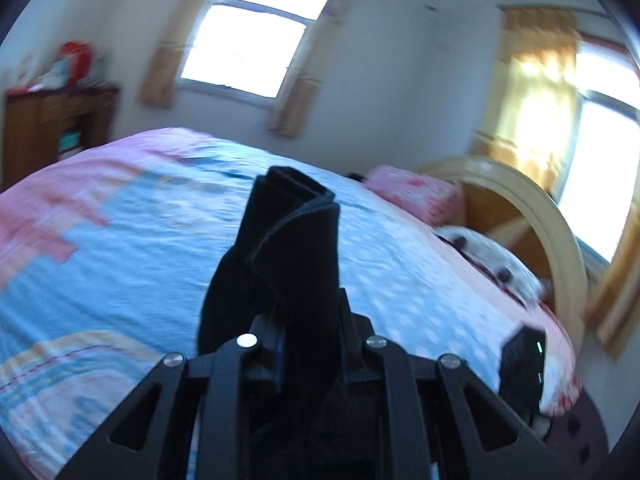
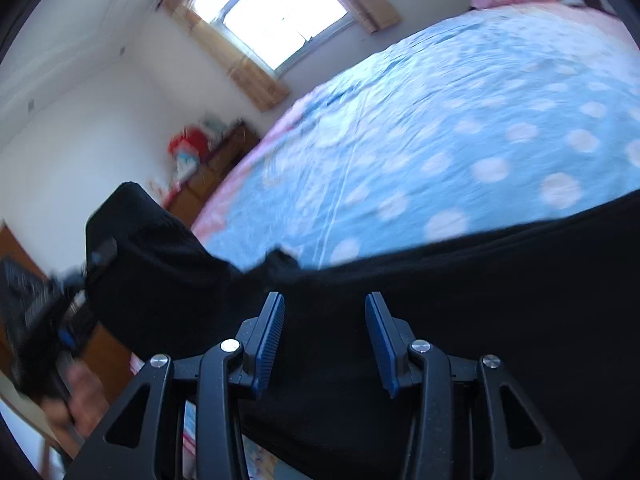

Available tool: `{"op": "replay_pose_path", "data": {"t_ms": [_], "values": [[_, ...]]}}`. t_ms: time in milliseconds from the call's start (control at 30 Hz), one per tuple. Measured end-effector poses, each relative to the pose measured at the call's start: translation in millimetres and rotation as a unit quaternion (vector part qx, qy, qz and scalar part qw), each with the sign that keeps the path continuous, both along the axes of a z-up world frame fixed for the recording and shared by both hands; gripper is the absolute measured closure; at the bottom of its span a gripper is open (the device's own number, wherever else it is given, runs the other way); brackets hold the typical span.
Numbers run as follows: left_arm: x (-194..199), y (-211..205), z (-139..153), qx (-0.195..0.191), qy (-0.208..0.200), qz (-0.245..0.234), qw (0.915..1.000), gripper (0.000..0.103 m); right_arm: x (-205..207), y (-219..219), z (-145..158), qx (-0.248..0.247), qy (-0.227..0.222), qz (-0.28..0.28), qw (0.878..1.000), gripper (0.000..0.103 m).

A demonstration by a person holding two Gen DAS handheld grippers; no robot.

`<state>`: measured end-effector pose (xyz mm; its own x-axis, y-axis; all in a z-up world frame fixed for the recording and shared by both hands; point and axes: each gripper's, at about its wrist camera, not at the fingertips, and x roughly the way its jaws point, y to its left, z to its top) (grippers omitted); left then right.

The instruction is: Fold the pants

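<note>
1. On the left, the left gripper is clamped on a bunched, layered edge of the black pants. The cloth stands up between its fingers, lifted clear of the bed.
2. In the right wrist view the same gripper shows at the far left with the person's hand on its handle, and the pants hang from it.
3. Across the middle, the pants stretch as a dark band in front of the blue dotted cover, apparently held in the air rather than laid flat.
4. To the right, the right gripper has its jaws apart with nothing between them. The blue pads sit just before the cloth's upper edge.
5. Progress, as I judge it: the layered edge suggests one fold may be made. The right side still needs a hold, and the pants must be laid down, folded again and smoothed.
</note>
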<state>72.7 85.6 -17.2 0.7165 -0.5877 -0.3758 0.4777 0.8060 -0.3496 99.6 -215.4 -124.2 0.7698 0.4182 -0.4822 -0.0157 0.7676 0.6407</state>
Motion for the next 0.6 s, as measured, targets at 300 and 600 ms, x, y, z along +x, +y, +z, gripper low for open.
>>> {"op": "replay_pose_path", "data": {"t_ms": [300,600], "values": [[-12.8,-120.0,-68.7,0.090,0.064,-0.150,0.9825,0.082,-31.2,-83.7,-2.5,0.084,0.000,-0.087,0.993,0.058],[-44.8,-144.8,-93.1,0.192,0.038,-0.209,0.9581,0.035,-45.7,-105.0,-24.3,0.155,0.015,-0.089,0.984,0.058]]}}
